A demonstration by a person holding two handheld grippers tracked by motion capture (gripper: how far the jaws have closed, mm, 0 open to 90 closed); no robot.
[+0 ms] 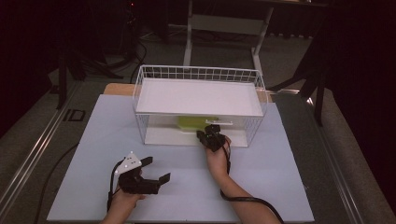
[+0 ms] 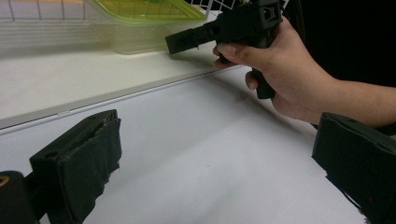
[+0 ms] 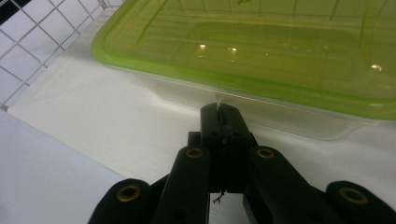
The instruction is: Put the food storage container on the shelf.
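Right gripper point(image 1: 211, 133) reaches into the open front of the white wire basket point(image 1: 140, 88) at the far middle of the counter point(image 1: 280, 186); its fingers point(image 3: 219, 140) pressed together, nothing visibly between them unless a sliver of the container's clear lip at the tips, too small to tell. Green-lidded clear container point(image 3: 261, 51) sits on the basket's lower shelf point(image 3: 93, 116), under the white upper shelf point(image 1: 201, 95), directly ahead of the right fingertips, touching or just short of its near edge. Container's long axis runs across the fingers' line, parallel to the basket's front. Right hand point(image 2: 285, 70) clearly the nearer one. Left gripper point(image 1: 140, 175) rests over the near left part of the counter, well apart from the basket, fingers point(image 2: 79, 168) spread wide and empty. Likely obstacles: upper shelf low overhead, wire sides flanking the opening; any pull must come straight toward the near edge
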